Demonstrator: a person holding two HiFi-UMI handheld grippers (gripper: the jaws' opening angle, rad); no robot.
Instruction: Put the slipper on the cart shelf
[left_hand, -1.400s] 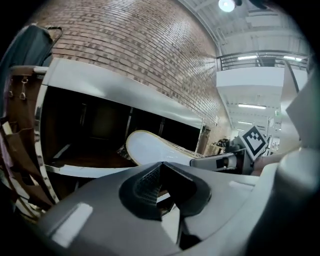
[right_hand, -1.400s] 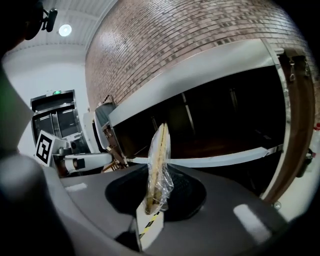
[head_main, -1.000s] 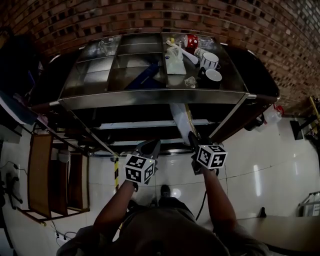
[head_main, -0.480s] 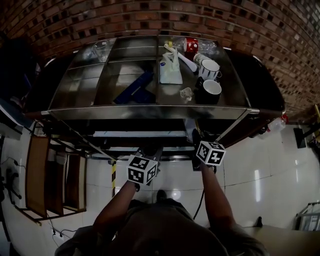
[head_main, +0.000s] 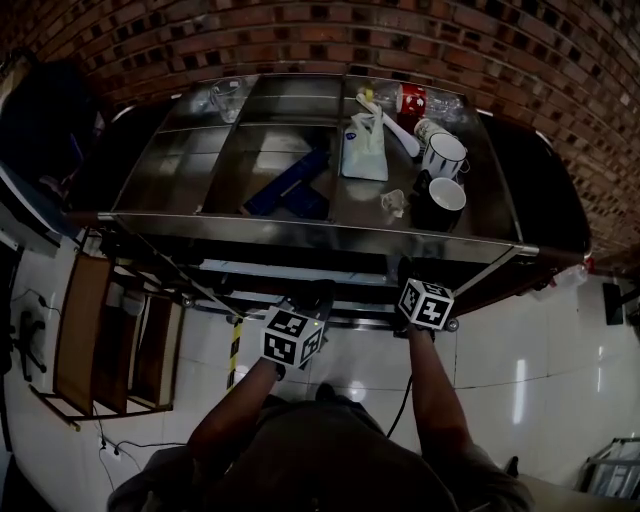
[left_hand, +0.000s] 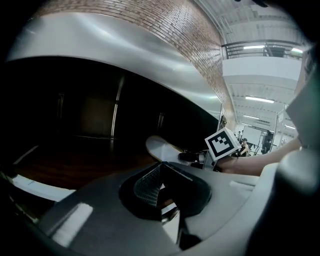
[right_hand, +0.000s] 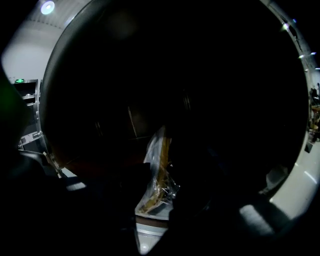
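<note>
The slipper (right_hand: 157, 175), pale and wrapped in clear plastic, stands on edge between my right gripper's jaws, which are opening. In the left gripper view its white sole (left_hand: 164, 149) sticks out over the dark lower shelf (left_hand: 75, 165) of the cart, just ahead of the right gripper's marker cube (left_hand: 222, 144). Whether it rests on the shelf I cannot tell. In the head view the right gripper (head_main: 405, 270) reaches under the cart's steel top (head_main: 250, 225), which hides the slipper. The left gripper (head_main: 318, 292) sits beside it, shut and holding nothing.
On the cart top lie a blue object (head_main: 290, 185), a white bag (head_main: 365, 155), two mugs (head_main: 445, 155), a red can (head_main: 410, 100) and a glass (head_main: 225, 97). A wooden rack (head_main: 100, 340) stands at the left, a brick wall behind.
Both grippers have gone forward under the cart's top. The slipper, plainly seen one second ago in the head view, has gone in over the lower shelf and out of that view.
</note>
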